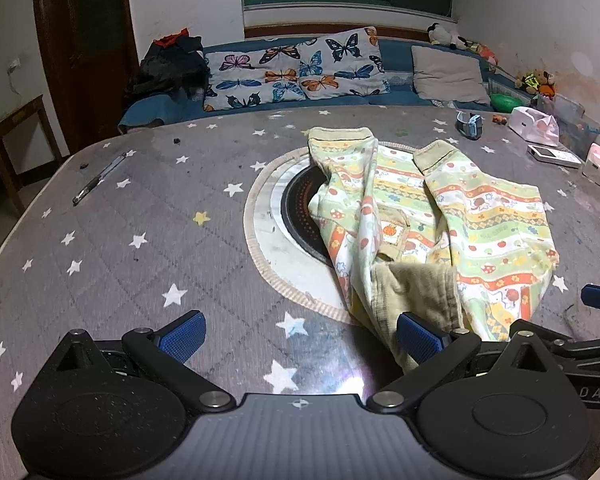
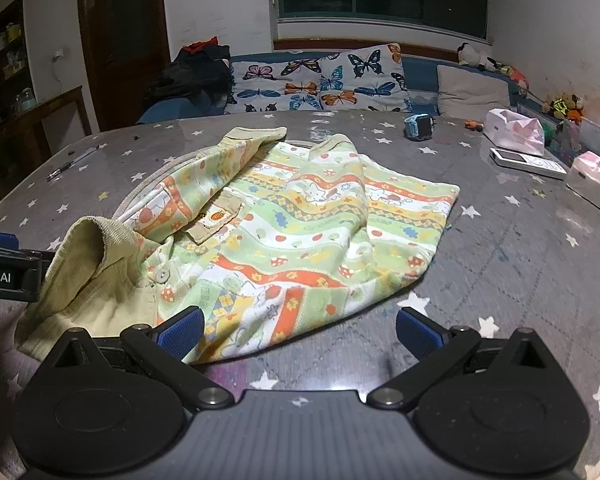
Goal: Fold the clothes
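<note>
A small patterned shirt point(image 1: 432, 220) with green, orange and yellow stripes lies rumpled on the grey star-print table cover point(image 1: 140, 216); both sleeves are folded over its front and the yellow-green collar point(image 1: 416, 292) points toward me. My left gripper point(image 1: 300, 338) stands open just left of the collar, its right pad point(image 1: 418, 338) at the fabric's edge. In the right wrist view the shirt point(image 2: 300, 232) fills the middle, collar point(image 2: 96, 264) at the left. My right gripper point(image 2: 300, 334) is open over the shirt's near hem, nothing between its fingers.
A pen point(image 1: 100, 178) lies at the table's far left. A blue watch point(image 2: 420, 125), a remote point(image 2: 528, 163), pink tissue boxes point(image 2: 594, 178) and a pink bag point(image 2: 514, 131) sit at the far right. Butterfly pillows point(image 1: 296, 68) line a sofa behind the table.
</note>
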{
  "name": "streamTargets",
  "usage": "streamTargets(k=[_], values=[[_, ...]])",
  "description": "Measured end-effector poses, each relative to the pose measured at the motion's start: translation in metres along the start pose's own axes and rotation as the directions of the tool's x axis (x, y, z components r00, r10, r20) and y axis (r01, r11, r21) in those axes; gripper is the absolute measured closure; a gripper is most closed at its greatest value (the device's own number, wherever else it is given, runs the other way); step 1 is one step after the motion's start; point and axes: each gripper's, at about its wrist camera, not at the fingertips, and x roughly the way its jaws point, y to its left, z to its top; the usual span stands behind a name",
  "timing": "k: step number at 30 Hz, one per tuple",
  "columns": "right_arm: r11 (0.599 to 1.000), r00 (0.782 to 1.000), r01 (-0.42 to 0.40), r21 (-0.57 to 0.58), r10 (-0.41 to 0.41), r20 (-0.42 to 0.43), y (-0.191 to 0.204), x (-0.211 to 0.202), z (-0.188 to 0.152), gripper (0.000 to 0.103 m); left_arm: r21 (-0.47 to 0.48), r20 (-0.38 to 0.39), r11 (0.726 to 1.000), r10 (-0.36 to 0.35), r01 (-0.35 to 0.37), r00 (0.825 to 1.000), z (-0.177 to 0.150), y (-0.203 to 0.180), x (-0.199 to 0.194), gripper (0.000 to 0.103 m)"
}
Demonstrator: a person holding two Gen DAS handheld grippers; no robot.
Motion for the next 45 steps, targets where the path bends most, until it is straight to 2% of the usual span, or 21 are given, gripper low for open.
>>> streamTargets(k=[11, 16, 25, 30, 33, 35, 37, 39, 41, 42, 44, 45], values=[[0.999, 1.0, -0.002, -0.046, 0.002, 0.004, 0.0, 0.016, 0.025, 0.001, 0.025, 0.015, 0.999, -0.031, 0.031, 0.999, 0.027, -0.002, 0.016, 0.0], [0.999, 1.0, -0.006, -0.054, 0.006, 0.0, -0.006, 0.029, 0.041, 0.007, 0.038, 0.026, 0.998, -0.059, 0.058, 0.998, 0.045, -0.004, 0.028, 0.0], [0.999, 1.0, -0.003, -0.042, 0.004, 0.004, -0.037, 0.068, 0.086, 0.017, 0.084, 0.034, 0.986, -0.15, 0.147, 0.988, 0.087, -0.018, 0.059, 0.002], [1.0, 1.0, 0.002, -0.022, -0.002, -0.004, -0.051, 0.1, 0.111, 0.024, 0.155, 0.027, 0.975, -0.164, 0.158, 0.986, 0.104, -0.033, 0.085, 0.014], [1.0, 1.0, -0.002, 0.005, 0.002, -0.027, -0.063, 0.122, 0.122, 0.032, 0.19, -0.001, 0.969, -0.163, 0.16, 0.987, 0.109, -0.042, 0.104, 0.02], [1.0, 0.999, -0.003, 0.019, 0.004, -0.04, -0.07, 0.135, 0.127, 0.033, 0.208, -0.023, 0.965, -0.161, 0.162, 0.987, 0.111, -0.047, 0.117, 0.026], [0.999, 0.998, -0.008, 0.038, 0.01, -0.054, -0.074, 0.146, 0.129, 0.043, 0.228, -0.035, 0.961, -0.154, 0.158, 0.987, 0.11, -0.05, 0.127, 0.029], [0.998, 0.997, -0.014, 0.058, 0.018, -0.069, -0.079, 0.158, 0.13, 0.047, 0.232, -0.04, 0.96, -0.15, 0.155, 0.988, 0.109, -0.048, 0.131, 0.033], [0.996, 0.996, -0.033, 0.082, 0.039, -0.079, -0.081, 0.164, 0.13, 0.06, 0.221, -0.042, 0.963, -0.147, 0.153, 0.988, 0.107, -0.043, 0.131, 0.053], [0.995, 0.995, -0.046, 0.091, 0.054, -0.079, -0.083, 0.166, 0.13, 0.07, 0.216, -0.043, 0.965, -0.146, 0.152, 0.988, 0.106, -0.04, 0.132, 0.058], [0.993, 0.995, -0.065, 0.103, 0.073, -0.074, -0.083, 0.164, 0.13, 0.077, 0.206, -0.044, 0.967, -0.143, 0.149, 0.989, 0.104, -0.035, 0.133, 0.071], [0.992, 0.994, -0.072, 0.106, 0.08, -0.07, -0.083, 0.163, 0.13, 0.083, 0.2, -0.045, 0.968, -0.142, 0.148, 0.989, 0.103, -0.032, 0.133, 0.075]])
